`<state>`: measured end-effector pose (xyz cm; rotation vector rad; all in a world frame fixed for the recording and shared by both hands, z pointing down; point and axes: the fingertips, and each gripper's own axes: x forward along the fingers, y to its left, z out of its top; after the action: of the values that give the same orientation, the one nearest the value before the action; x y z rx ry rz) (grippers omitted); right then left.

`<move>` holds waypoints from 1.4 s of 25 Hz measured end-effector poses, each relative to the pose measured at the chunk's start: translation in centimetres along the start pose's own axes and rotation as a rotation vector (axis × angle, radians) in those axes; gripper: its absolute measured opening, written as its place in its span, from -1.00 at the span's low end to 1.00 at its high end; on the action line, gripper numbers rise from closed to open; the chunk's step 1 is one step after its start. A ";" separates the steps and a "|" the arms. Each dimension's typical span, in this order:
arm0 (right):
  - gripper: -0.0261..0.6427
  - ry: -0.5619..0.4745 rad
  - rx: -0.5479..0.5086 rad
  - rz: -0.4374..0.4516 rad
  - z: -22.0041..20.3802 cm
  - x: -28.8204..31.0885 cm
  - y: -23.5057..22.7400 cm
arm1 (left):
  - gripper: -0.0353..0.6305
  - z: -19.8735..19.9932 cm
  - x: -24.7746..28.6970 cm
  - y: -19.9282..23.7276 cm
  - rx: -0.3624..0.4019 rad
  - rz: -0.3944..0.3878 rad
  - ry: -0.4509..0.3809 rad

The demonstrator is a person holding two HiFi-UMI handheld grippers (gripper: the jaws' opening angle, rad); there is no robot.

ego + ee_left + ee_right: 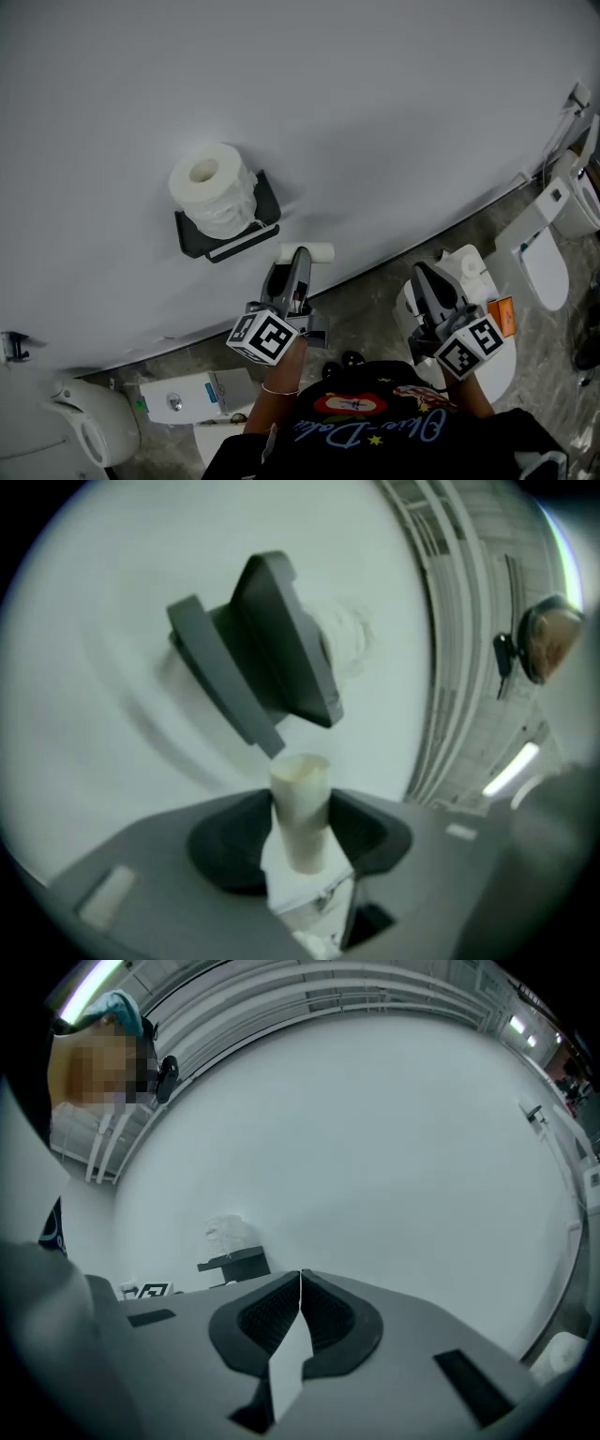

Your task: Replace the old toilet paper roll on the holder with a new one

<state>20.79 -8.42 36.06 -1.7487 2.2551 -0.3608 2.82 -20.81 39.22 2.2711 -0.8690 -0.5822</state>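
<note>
A black wall holder [228, 232] carries a full white toilet paper roll [214, 187] on its top shelf. Just below and to the right of it, my left gripper [302, 255] is shut on an empty cream cardboard tube [307, 252]. In the left gripper view the tube [300, 808] stands between the pads, right under the holder [272, 658], with the roll [349, 637] partly hidden behind it. My right gripper [429, 284] hangs further right, away from the wall, shut with nothing in it. The right gripper view shows its jaws [300, 1290] closed together, and the holder [234, 1265] and roll [228, 1232] far off to the left.
A white toilet [548, 253] stands at the right along the wall. Another white fixture [84, 424] is at the lower left, with a white box [187, 394] beside it. White paper goods [469, 267] and an orange item [502, 314] lie under my right gripper.
</note>
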 end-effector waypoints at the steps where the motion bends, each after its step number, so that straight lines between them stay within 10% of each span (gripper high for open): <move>1: -0.89 0.006 0.002 0.023 -0.3 0.6 0.6 | -0.36 0.4 -0.9 0.1 0.061 0.020 0.000; 8: -0.89 0.058 0.021 0.172 -2.1 3.7 4.6 | -0.36 3.6 -6.9 0.2 0.486 0.161 0.015; 14: -0.89 0.100 0.028 0.286 -3.4 5.7 7.5 | -0.36 5.0 -10.2 -0.6 0.672 0.259 0.017; 35: -0.89 0.148 0.037 0.431 -4.8 8.1 10.7 | -0.34 6.7 -13.2 -2.0 0.796 0.381 -0.045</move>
<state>7.52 -13.49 36.32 -1.2028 2.6260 -0.4456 -9.30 -12.95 35.46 2.6458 -1.7404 -0.1056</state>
